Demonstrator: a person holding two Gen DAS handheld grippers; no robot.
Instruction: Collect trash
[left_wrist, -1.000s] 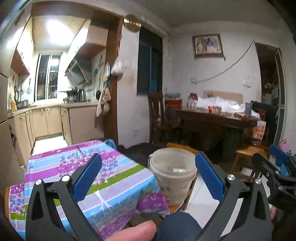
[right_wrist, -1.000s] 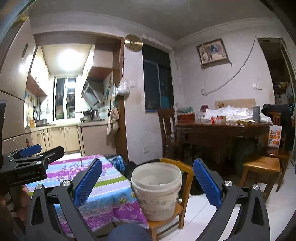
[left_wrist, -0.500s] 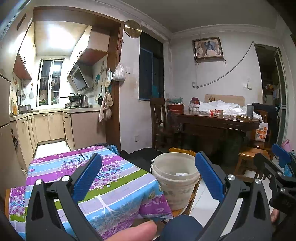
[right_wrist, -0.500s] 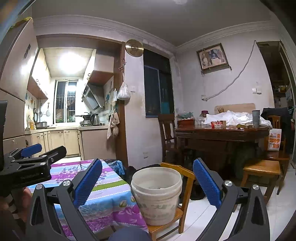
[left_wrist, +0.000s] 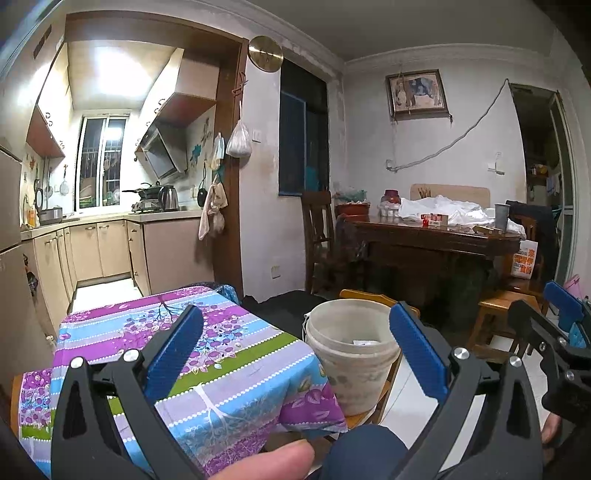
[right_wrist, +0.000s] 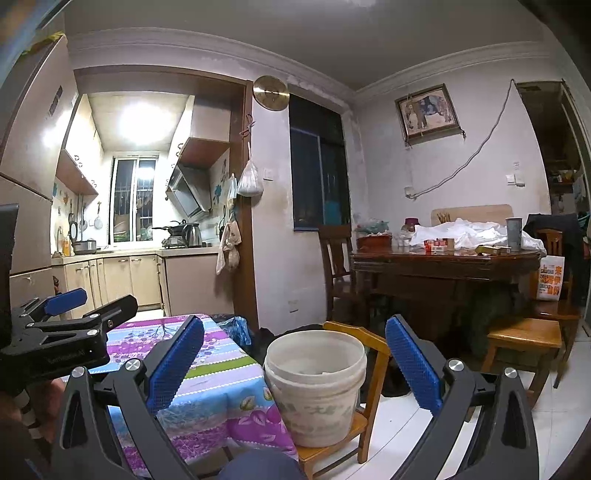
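Between my two claws nothing is held: left claw (left_wrist: 295, 345) and right claw (right_wrist: 293, 350) both gape wide, empty. Ahead, just past the table (right_wrist: 221, 369) corner, a white bucket (right_wrist: 316, 384) stands upright on a small wooden chair (right_wrist: 373, 354). Inside the bucket lies a pale scrap (left_wrist: 364, 342); I cannot tell what it is.

A white and orange bag (right_wrist: 550, 277) hanging by the dark dining table (right_wrist: 443, 258) reads "SNACKS" among blurred lines. The print on my left gripper's (right_wrist: 59, 306) body is too faint to read.
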